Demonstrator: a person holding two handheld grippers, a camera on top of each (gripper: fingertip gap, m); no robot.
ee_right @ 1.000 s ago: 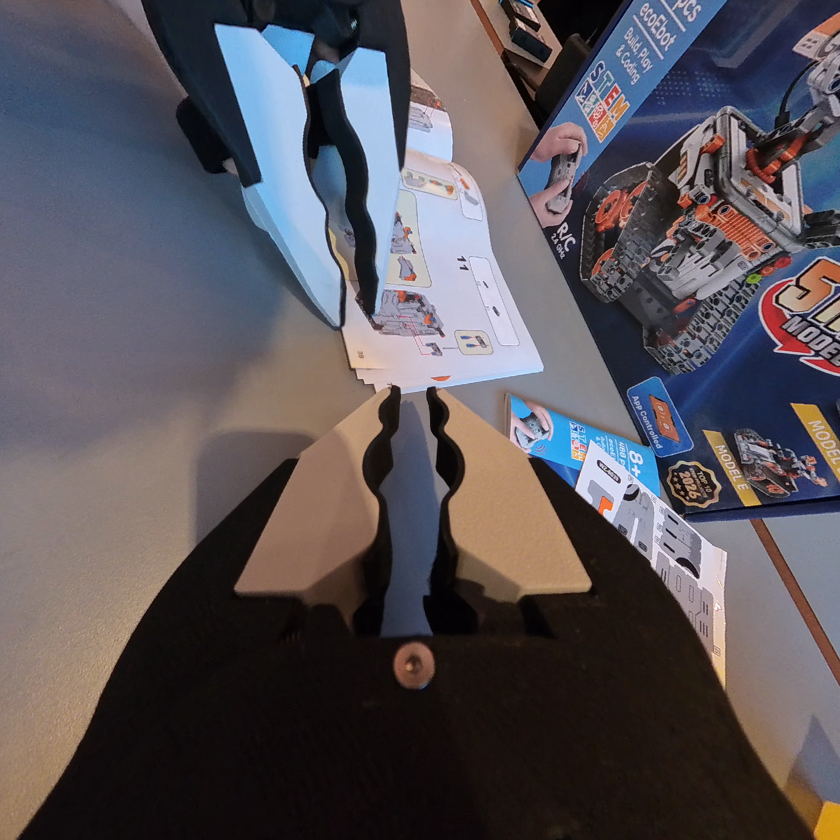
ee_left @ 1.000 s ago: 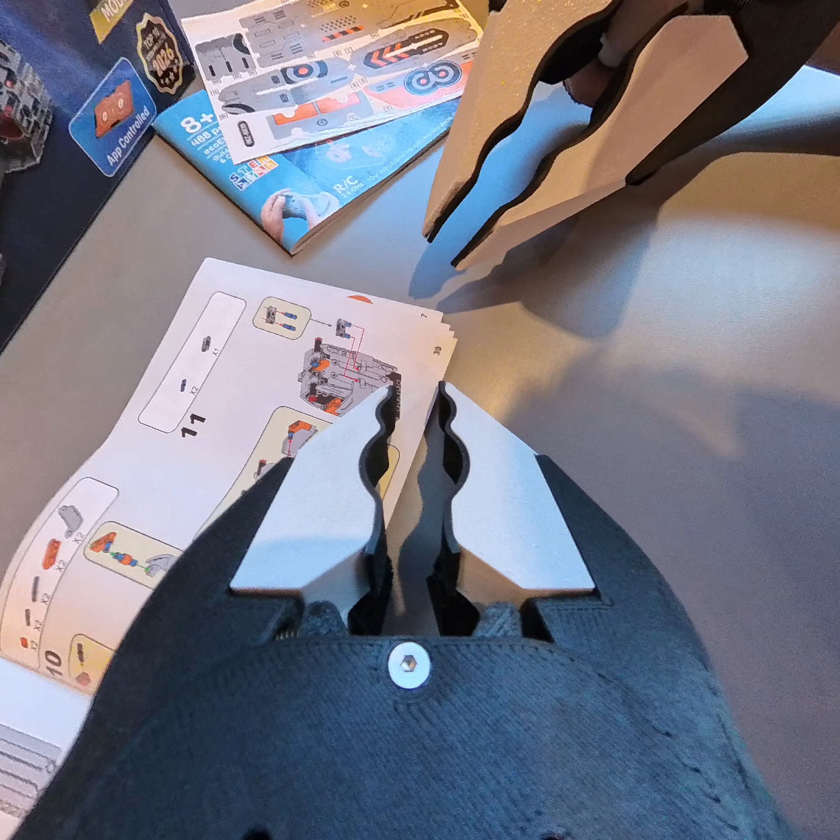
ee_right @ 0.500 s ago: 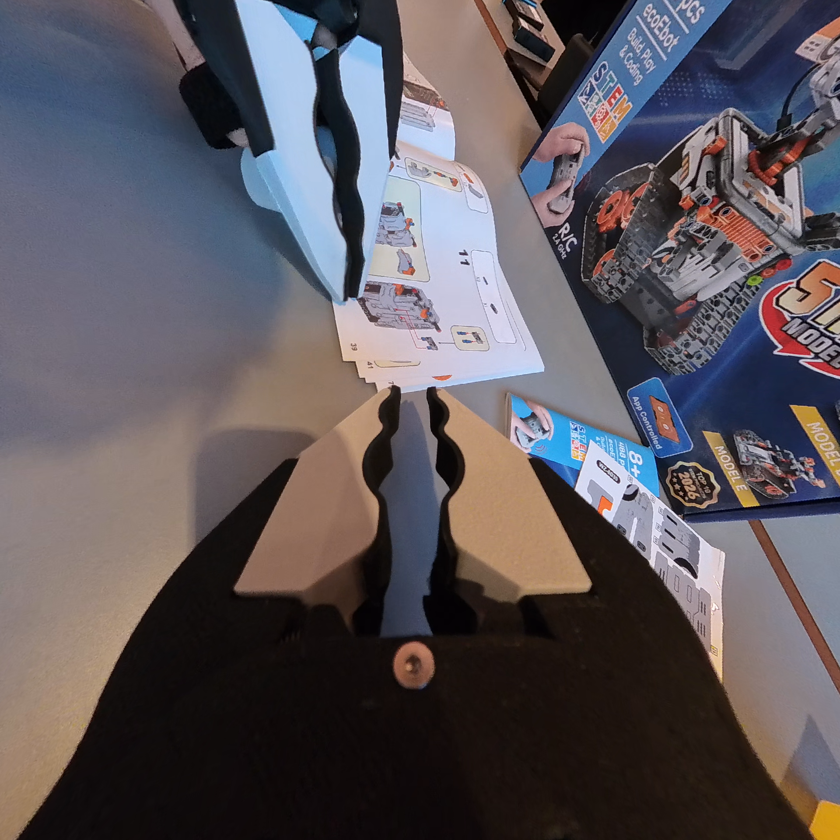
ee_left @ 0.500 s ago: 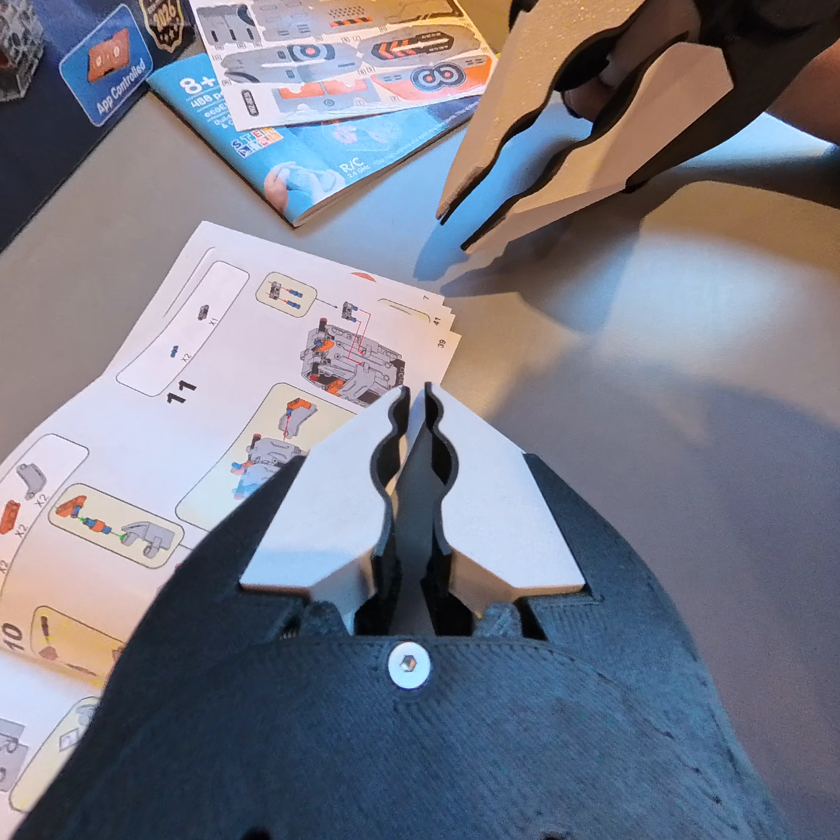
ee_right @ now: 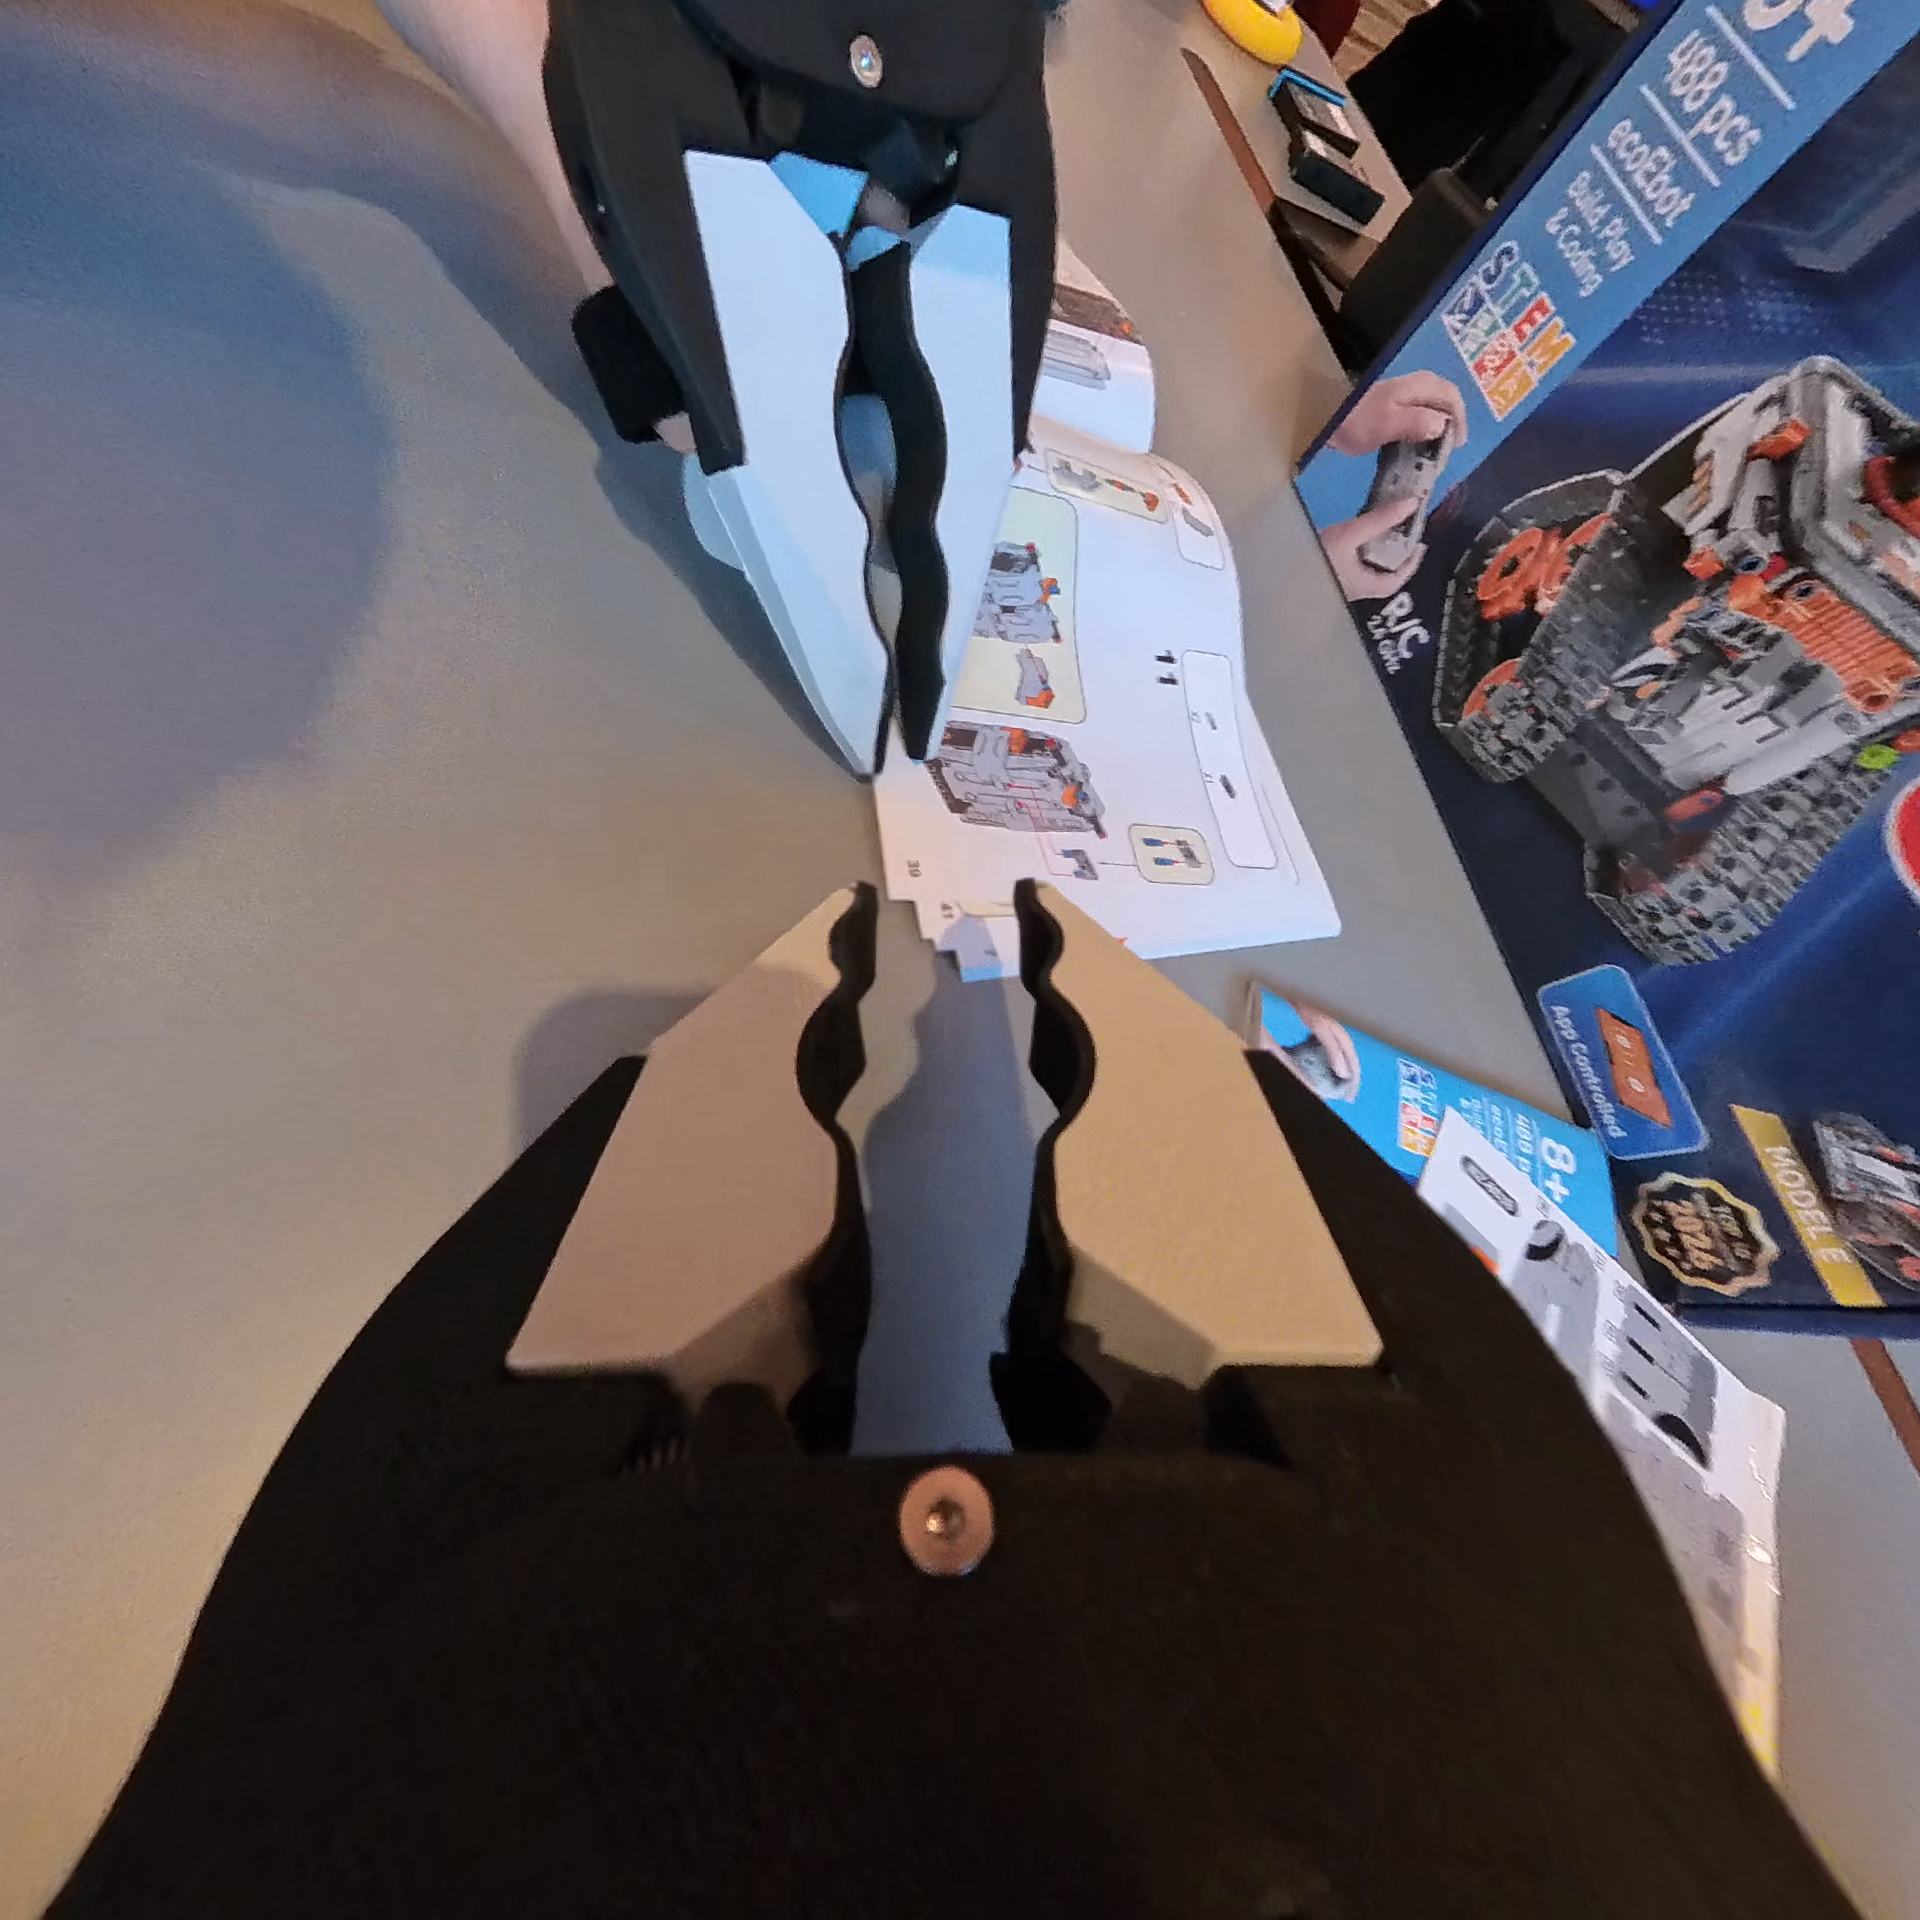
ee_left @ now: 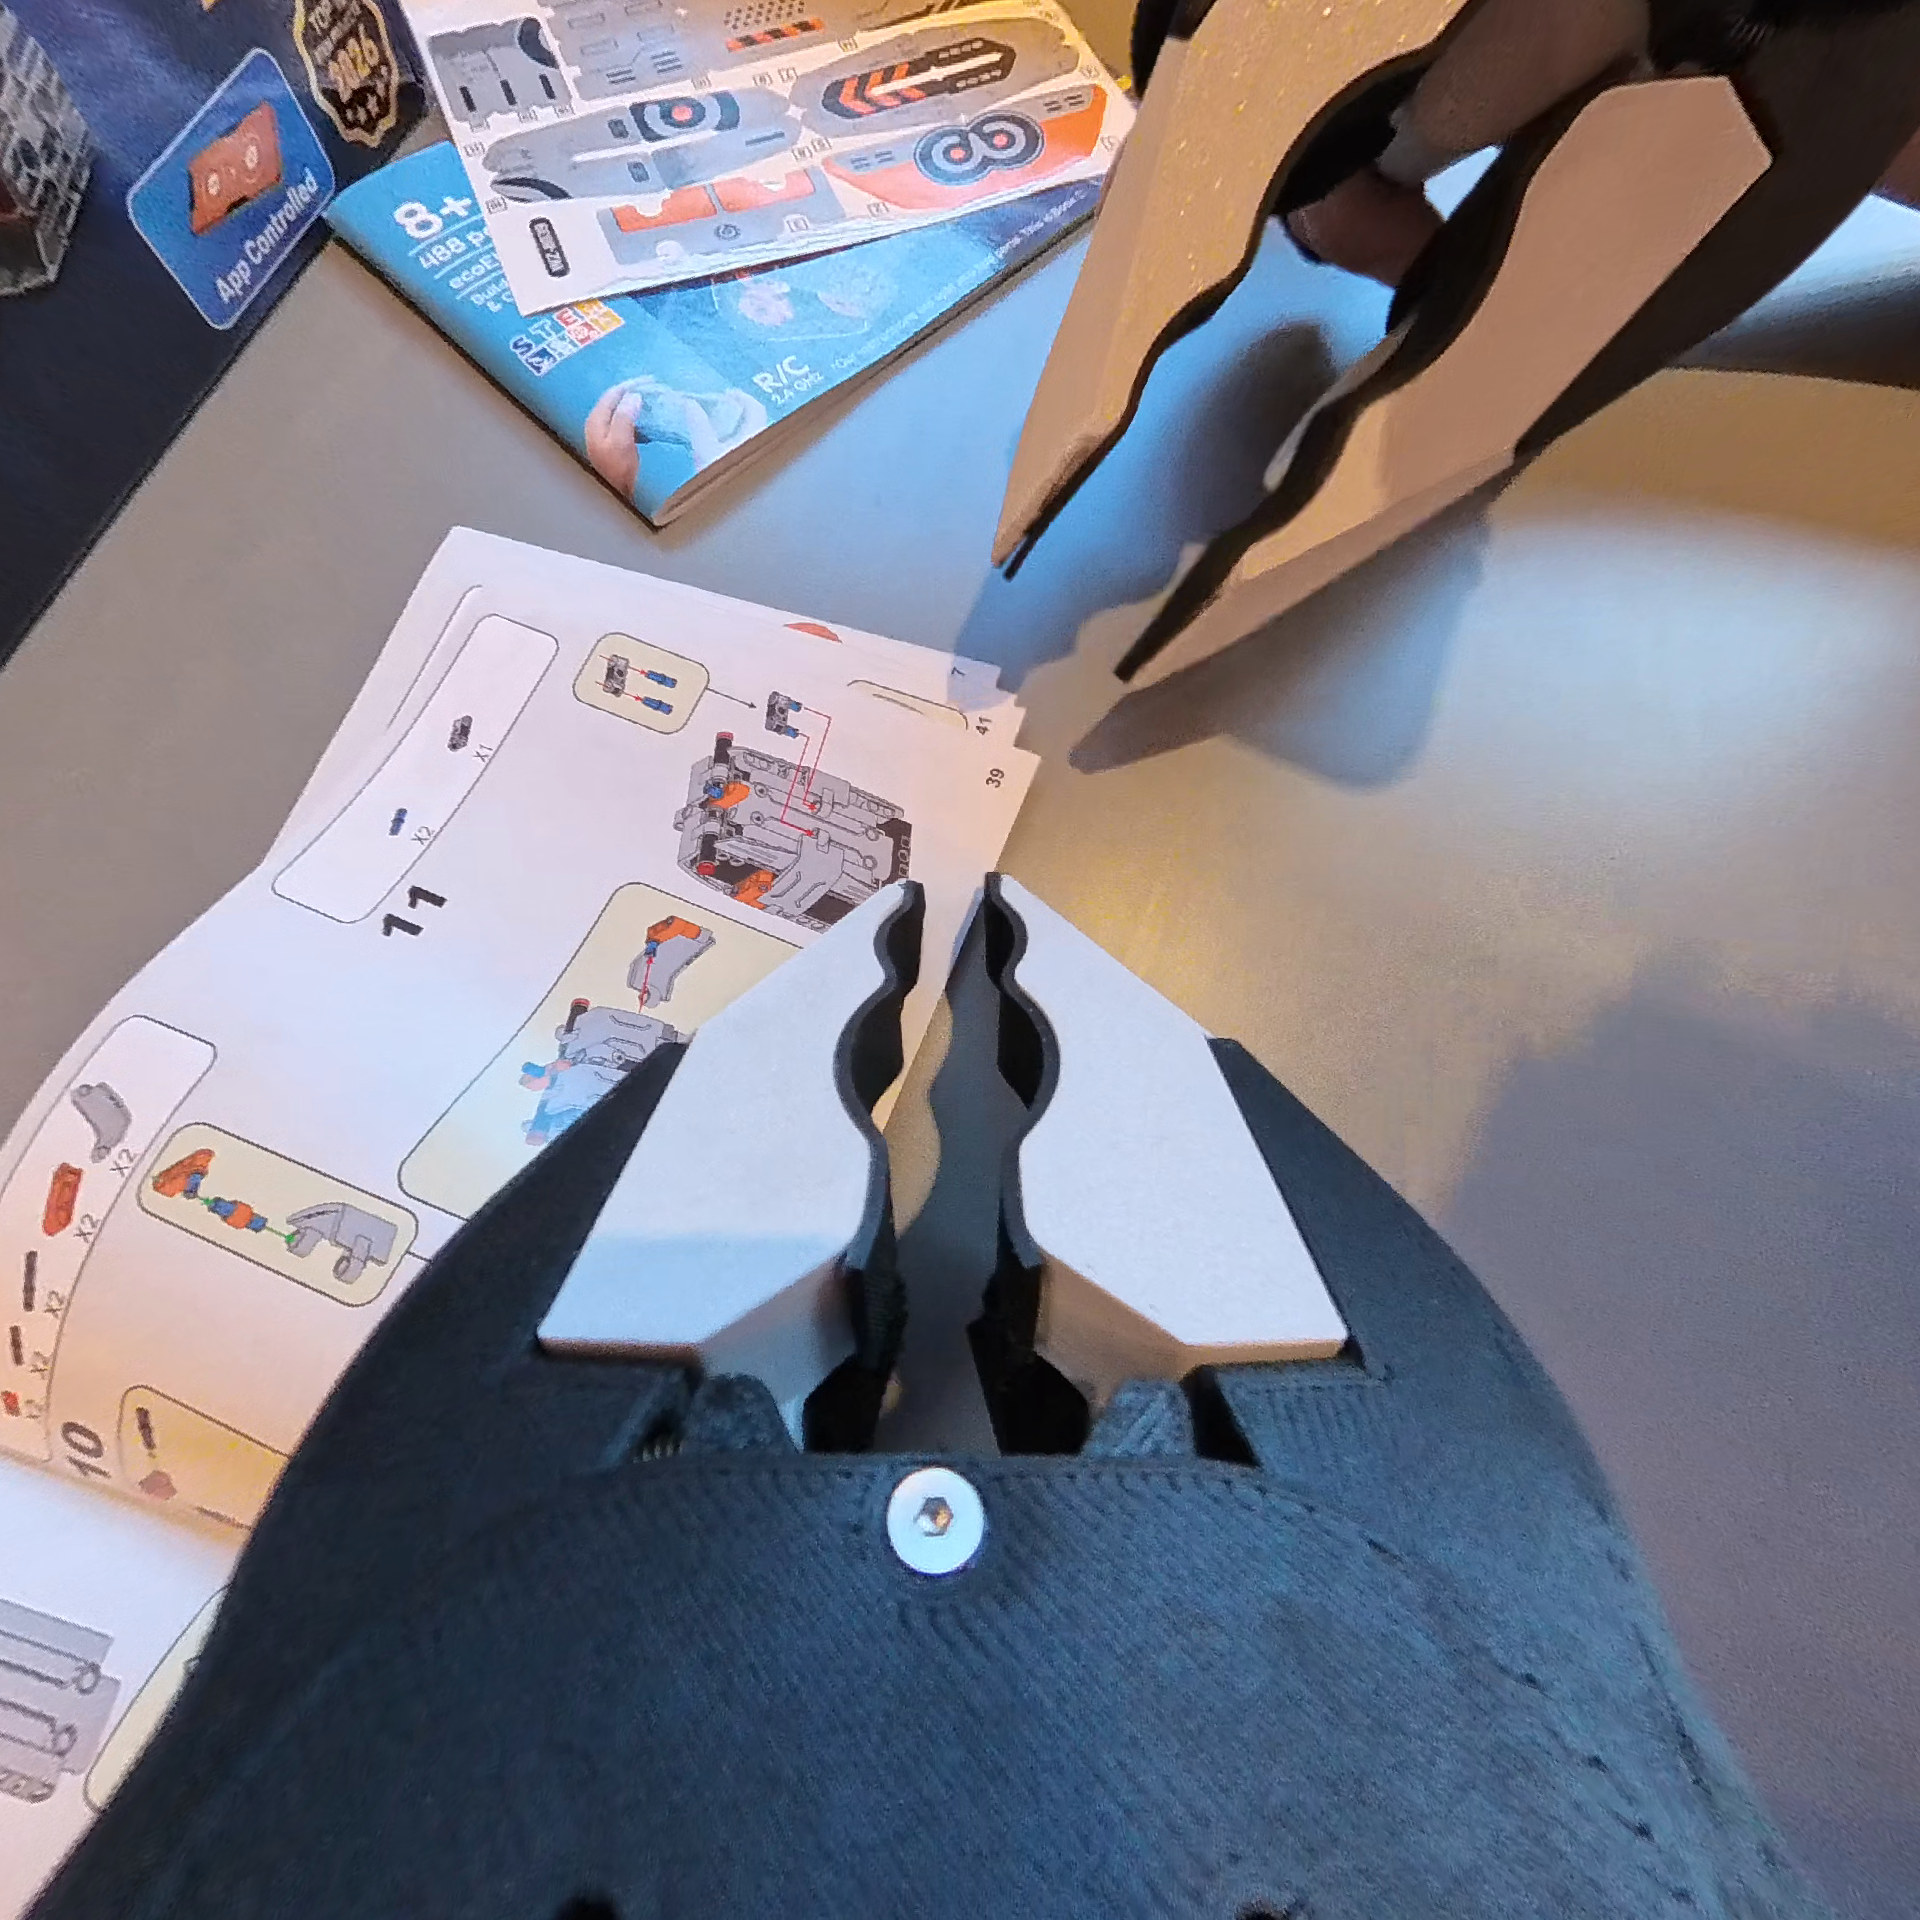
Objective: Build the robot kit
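An open white instruction booklet [ee_left: 468, 883] lies flat on the grey table [ee_left: 1507, 987]. It also shows in the right wrist view [ee_right: 1143, 779]. My left gripper [ee_left: 953, 890] is shut to a thin slit, with its tips on the right edge of the top page. I cannot tell whether a page is pinched. It also shows in the right wrist view [ee_right: 896, 764], standing steeply. My right gripper [ee_right: 940, 894] is open and empty, its tips just short of the booklet's fanned corner pages [ee_right: 966, 935]. In the left wrist view the right gripper [ee_left: 1068, 613] hangs just above that corner.
A thin blue booklet [ee_left: 727, 364] with a grey-and-orange sticker sheet [ee_left: 779, 135] on it lies beyond the open booklet. A large dark blue toy box [ee_right: 1662, 623] lies flat along that side. The table edge with small dark objects [ee_right: 1320, 135] is far off. The tips of one gripper are about 5 cm away from the tips of the other.
My left gripper closed to a slit and slid along the page's edge, and the corner pages fanned out more. My right gripper opened wider and moved up to that corner.
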